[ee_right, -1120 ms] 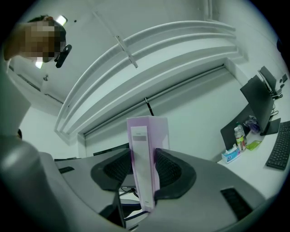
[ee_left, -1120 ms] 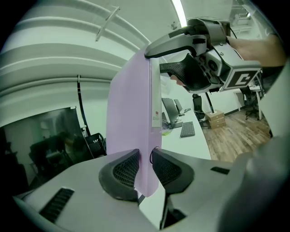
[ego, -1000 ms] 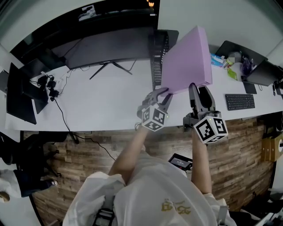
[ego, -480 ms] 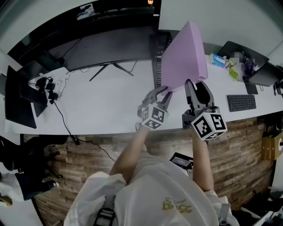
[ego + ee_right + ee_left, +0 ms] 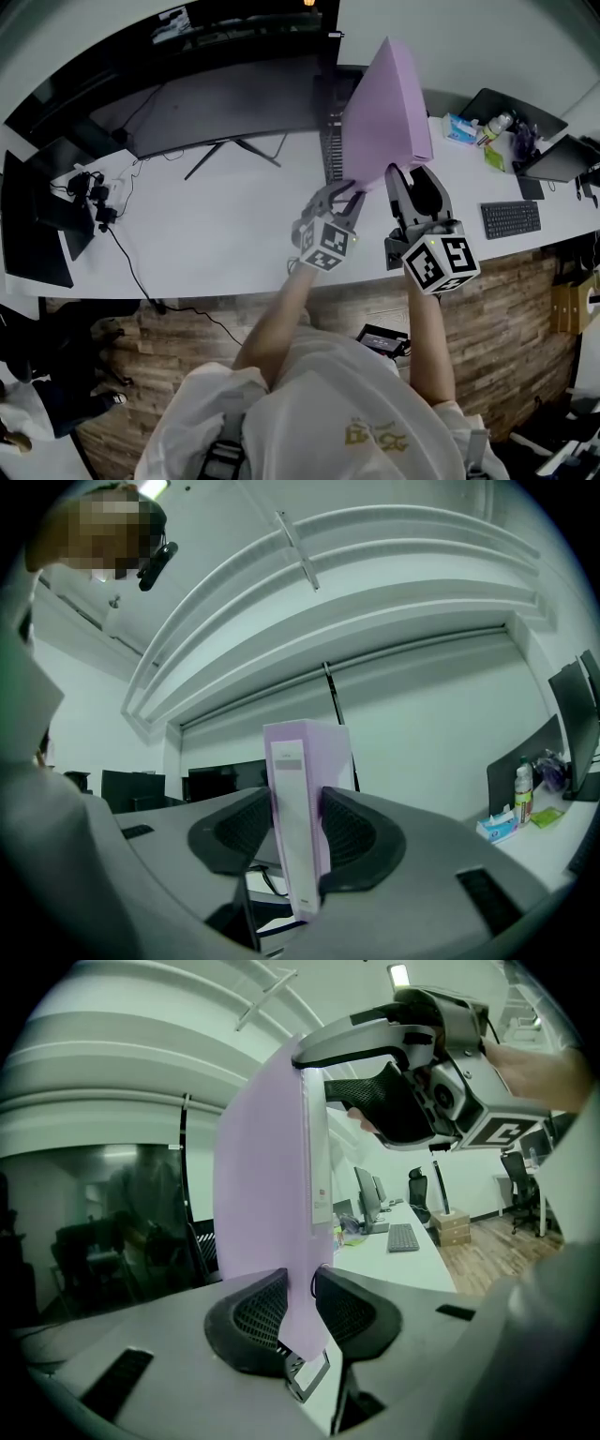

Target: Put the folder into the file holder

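Observation:
A thick purple folder (image 5: 386,108) is held up above the white desk (image 5: 216,225), tilted steeply on its near edge. My left gripper (image 5: 345,199) is shut on the folder's lower left corner, and the cover (image 5: 267,1194) runs up between its pads. My right gripper (image 5: 410,180) is shut on the folder's spine end (image 5: 298,799), with the spine label facing that camera. The black mesh file holder (image 5: 330,122) stands just left of and behind the folder, partly hidden by it. The right gripper (image 5: 394,1049) also shows high in the left gripper view, clamped on the folder's top.
A wide curved monitor (image 5: 225,98) stands behind the file holder. On the desk's right are a keyboard (image 5: 511,218), a tissue box (image 5: 459,128), a bottle (image 5: 497,122) and a laptop (image 5: 562,155). Cables and a plug strip (image 5: 94,187) lie at the left.
The folder has tipped up from a flatter slant to nearly on edge and shifted a little left, toward the file holder. Both grippers rose slightly with it, still clamped.

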`<state>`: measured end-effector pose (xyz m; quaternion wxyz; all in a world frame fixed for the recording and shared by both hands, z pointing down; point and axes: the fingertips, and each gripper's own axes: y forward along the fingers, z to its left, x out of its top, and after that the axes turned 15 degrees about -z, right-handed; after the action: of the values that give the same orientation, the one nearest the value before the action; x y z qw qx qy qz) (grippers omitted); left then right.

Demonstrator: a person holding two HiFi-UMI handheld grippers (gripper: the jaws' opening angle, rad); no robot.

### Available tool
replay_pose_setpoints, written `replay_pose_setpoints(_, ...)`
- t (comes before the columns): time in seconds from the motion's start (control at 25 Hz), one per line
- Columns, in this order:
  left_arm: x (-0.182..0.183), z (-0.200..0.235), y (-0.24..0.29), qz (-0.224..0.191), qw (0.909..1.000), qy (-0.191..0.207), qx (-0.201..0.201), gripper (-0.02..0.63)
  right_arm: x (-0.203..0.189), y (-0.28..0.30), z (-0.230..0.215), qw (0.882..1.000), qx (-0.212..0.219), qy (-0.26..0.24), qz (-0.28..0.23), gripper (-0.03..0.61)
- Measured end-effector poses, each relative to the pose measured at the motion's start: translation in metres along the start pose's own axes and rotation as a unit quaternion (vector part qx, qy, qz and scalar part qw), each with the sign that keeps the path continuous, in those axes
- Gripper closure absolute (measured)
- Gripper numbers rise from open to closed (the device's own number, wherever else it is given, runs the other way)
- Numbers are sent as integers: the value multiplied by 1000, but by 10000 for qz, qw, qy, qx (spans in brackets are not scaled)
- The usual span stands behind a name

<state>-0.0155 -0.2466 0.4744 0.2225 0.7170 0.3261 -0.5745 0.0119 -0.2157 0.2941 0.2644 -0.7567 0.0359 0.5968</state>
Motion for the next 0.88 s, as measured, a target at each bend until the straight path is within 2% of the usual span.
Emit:
replay_pose_setpoints(0.32, -9, 14, 10, 63, 9999, -80, 84, 506, -11, 19, -1, 9998, 158, -100, 92, 394)
replay_pose_setpoints(0.88, -25, 29, 32, 287, 9988, -130, 365, 508, -26, 42, -18, 9982, 566, 29, 179, 396)
